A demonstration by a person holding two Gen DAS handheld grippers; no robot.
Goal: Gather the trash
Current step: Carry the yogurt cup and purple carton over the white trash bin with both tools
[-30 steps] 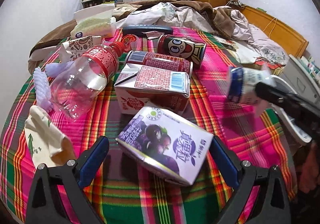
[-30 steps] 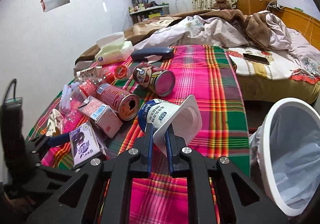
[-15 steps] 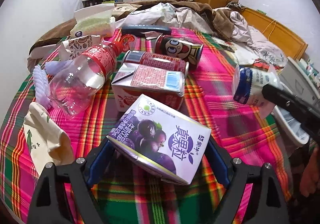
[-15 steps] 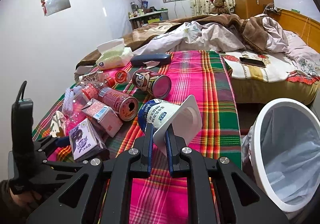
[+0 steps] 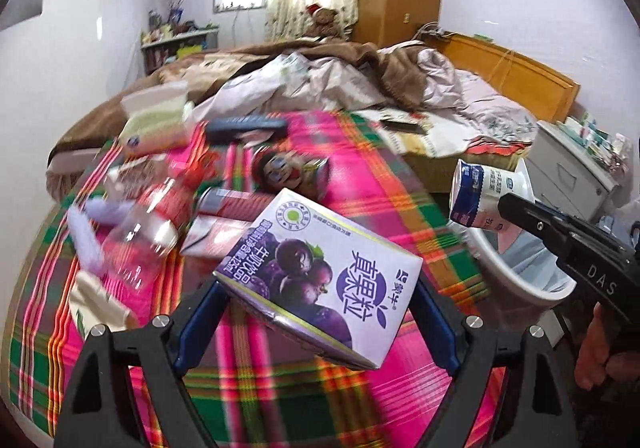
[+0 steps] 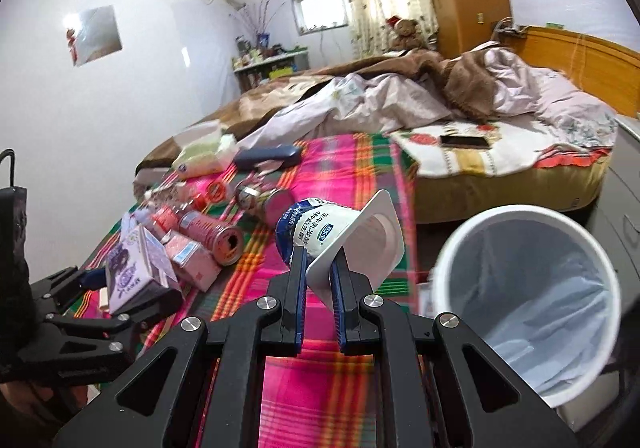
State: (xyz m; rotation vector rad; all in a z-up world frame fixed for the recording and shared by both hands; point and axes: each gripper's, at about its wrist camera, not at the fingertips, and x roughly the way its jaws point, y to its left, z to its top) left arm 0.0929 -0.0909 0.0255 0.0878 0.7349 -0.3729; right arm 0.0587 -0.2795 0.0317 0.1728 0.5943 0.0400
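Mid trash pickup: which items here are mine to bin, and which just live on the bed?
Trash job: purple milk carton, yogurt cup, pink cans, clear bottle, white bin.

Lying about: phone, tissue pack, teddy bear, rumpled bedding.

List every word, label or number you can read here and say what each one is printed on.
"真果粒": in the purple circle on the purple milk carton held in the left hand-held gripper.
"DAS": on the black body of the right hand-held gripper.
Yogurt cup: blue Chinese lettering, too small to read for certain.
Pink carton, red cans, tissue pack: print too blurred to read.
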